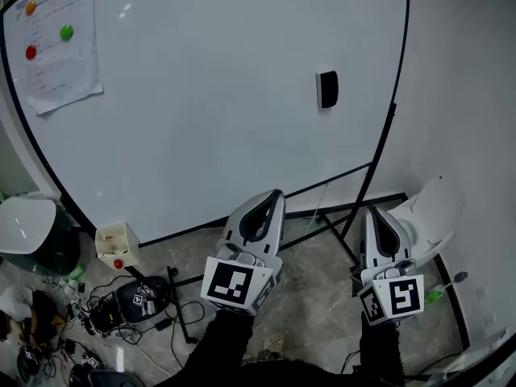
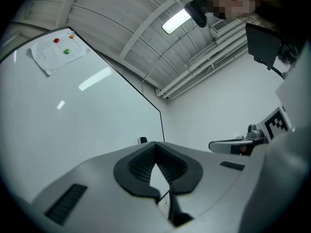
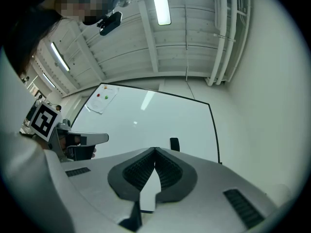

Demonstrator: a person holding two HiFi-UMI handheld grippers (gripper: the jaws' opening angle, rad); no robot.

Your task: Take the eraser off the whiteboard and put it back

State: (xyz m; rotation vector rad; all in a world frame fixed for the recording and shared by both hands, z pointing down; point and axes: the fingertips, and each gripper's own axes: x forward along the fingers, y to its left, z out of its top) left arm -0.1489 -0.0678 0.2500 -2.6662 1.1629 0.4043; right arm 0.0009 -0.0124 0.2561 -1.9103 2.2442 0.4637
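A black eraser [image 1: 327, 89] clings to the right part of the whiteboard [image 1: 210, 95], well above and ahead of both grippers. It shows small in the left gripper view, eraser [image 2: 142, 140], and in the right gripper view, eraser [image 3: 174, 144], just beyond the jaw tips. My left gripper [image 1: 276, 196] is held low in front of the board's bottom edge, jaws closed tip to tip with nothing between them. My right gripper [image 1: 373, 214] is beside it, shut and empty as well. Neither touches the board.
A paper sheet [image 1: 60, 43] with coloured magnets hangs at the board's top left. The board's black stand legs [image 1: 339, 224] cross the floor ahead. A white bin [image 1: 24, 226], a small box [image 1: 115, 243] and tangled cables [image 1: 121, 309] lie at the left; a white wall [image 1: 459, 95] closes the right.
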